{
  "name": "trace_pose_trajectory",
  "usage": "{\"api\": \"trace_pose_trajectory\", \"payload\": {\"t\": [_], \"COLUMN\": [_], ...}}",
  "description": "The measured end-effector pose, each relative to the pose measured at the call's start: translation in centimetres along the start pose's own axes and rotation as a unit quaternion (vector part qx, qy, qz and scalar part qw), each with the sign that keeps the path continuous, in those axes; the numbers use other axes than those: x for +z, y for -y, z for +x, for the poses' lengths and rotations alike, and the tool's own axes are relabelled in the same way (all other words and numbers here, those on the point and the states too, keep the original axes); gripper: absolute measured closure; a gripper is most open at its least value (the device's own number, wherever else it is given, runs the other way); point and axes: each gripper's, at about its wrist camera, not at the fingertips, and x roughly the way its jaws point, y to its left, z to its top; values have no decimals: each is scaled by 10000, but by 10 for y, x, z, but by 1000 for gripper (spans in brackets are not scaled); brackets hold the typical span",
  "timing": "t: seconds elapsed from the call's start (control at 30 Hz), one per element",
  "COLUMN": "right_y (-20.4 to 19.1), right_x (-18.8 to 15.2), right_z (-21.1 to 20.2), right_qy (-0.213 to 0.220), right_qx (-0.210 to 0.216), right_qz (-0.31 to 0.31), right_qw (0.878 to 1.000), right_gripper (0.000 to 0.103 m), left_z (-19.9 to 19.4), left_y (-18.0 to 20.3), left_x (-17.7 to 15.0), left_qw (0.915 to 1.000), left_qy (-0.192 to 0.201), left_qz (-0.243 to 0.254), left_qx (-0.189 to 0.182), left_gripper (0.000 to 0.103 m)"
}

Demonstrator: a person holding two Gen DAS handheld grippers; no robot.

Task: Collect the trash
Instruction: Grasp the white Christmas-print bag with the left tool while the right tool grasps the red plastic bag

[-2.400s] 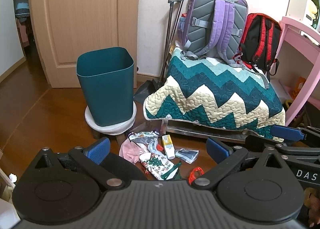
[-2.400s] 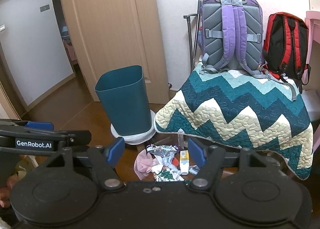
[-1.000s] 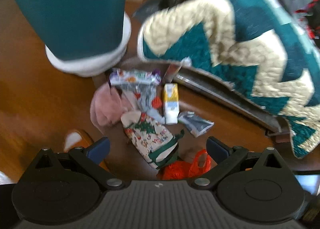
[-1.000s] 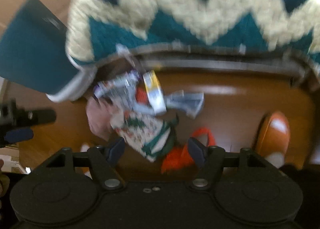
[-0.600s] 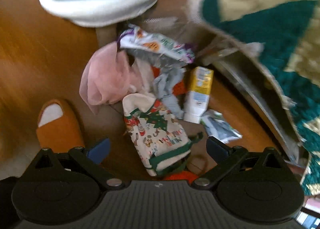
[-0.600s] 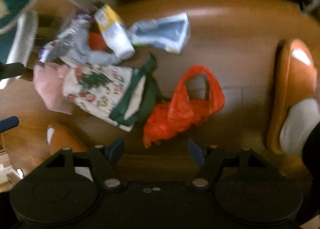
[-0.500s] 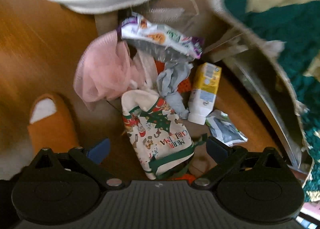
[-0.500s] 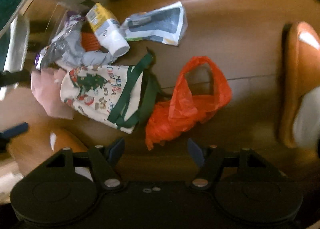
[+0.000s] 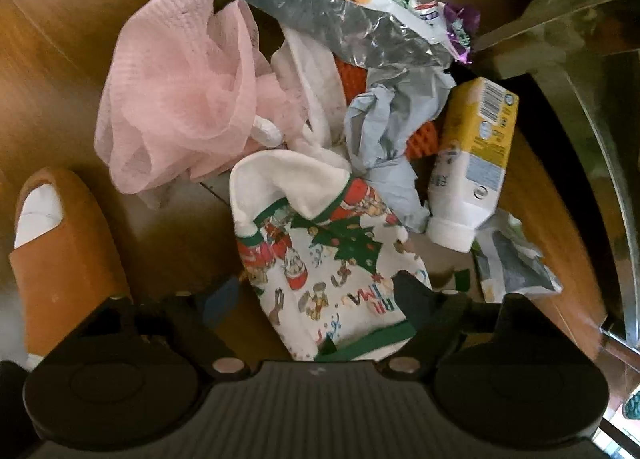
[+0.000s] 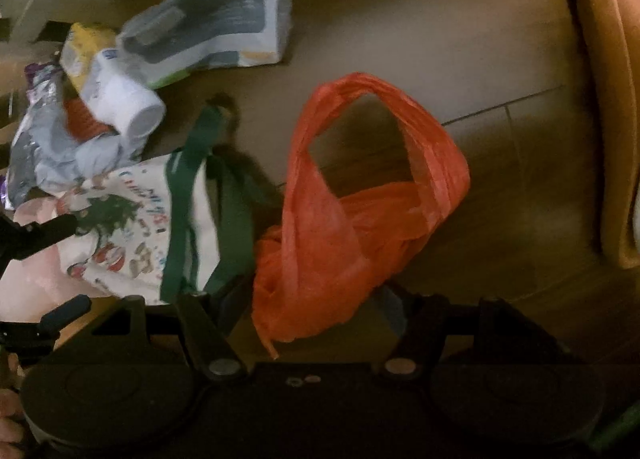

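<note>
left fingers [image 9: 224, 299] closing around christmas bag [image 9: 320, 259]

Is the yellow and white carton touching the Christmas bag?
Cannot tell. In the left wrist view the carton's cap end lies close beside the Christmas bag, but crumpled grey paper hides any contact.

The left tongs [image 9: 316, 299] point down at the floor [image 9: 60, 71], jaws closing around the near end of a Christmas bag [image 9: 324, 259]. A pink net [image 9: 180, 87] lies far left, a carton [image 9: 472, 163] right, a slipper [image 9: 60, 255] near left.
</note>
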Motion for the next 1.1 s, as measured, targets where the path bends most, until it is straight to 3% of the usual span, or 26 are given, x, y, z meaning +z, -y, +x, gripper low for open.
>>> {"api": "trace_pose_trajectory", "payload": {"t": [0.07,0.27,0.3,0.33,0.37,0.43,0.7,0.87,1.1], "right_y": [1,0,-2,-3,-4,-8,-29,-42,-57], "right_x": [2,4,3,3,3,3,-10,-14,-51], "right_z": [2,7,7,7,6,4,-16,-44,-98], "right_qy": [18,98,128,143,135,183,240,289,649], "right_qx": [-64,-197,-242,-279,-275,-337,-710,-718,-823], "right_qz": [-10,-229,-292,-353,-397,-497,-1068,-1346,-2036], "right_qw": [10000,9995,9992,9989,9987,9980,9915,9879,9734], "right_gripper": [35,38,41,56,60,61,63,64,64], "left_z": [5,17,18,17,17,17,-5,-38,-88], "left_y": [1,-1,0,-1,-2,-4,0,12,26], "left_x": [2,5,5,5,5,5,-6,-20,-45], "left_qw": [10000,9997,9996,9996,9995,9994,9985,9961,9903], "left_qy": [14,-65,-62,-51,-38,-25,40,218,592], "left_qz": [30,92,84,79,75,71,308,686,1075], "left_qx": [25,231,247,275,305,333,444,507,652], "left_gripper": [24,58,64,70,72,87,97,98,98]}}
